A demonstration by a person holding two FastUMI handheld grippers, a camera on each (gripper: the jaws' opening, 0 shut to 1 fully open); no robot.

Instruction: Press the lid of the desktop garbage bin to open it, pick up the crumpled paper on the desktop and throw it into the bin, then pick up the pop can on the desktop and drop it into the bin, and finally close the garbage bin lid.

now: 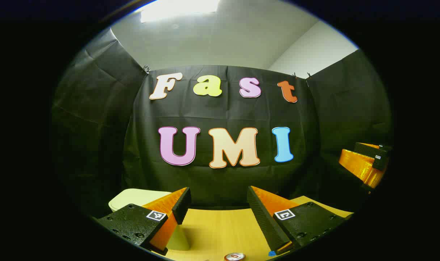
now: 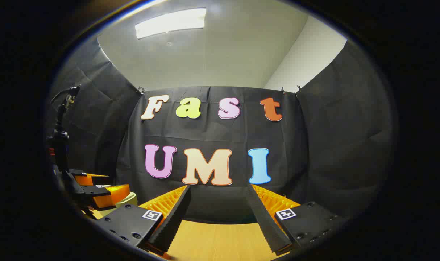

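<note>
Both grippers are held up and level above the desk [image 1: 220,228], facing the booth's back wall, and nothing is gripped yet. The left gripper [image 1: 216,212] is seen with its jaws spread wide and empty; the garbage bin [image 1: 140,198], pale and with its lid apparently down, sits just behind the left-hand finger, while the top of the pop can [image 1: 235,257] peeks in at the very bottom edge, close below the jaws. The crumpled paper cannot be made out. The right gripper [image 2: 220,217] is likewise carried with jaws parted and bare wood between them. The opening press looks to be the step in hand, judged from the closed lid. It would best be done by the left gripper, being nearest: the tool tipped down, one fingertip brought squarely onto the lid's press point, pushed straight down rather than at a slant, so the light bin is not shoved along the desk.
</note>
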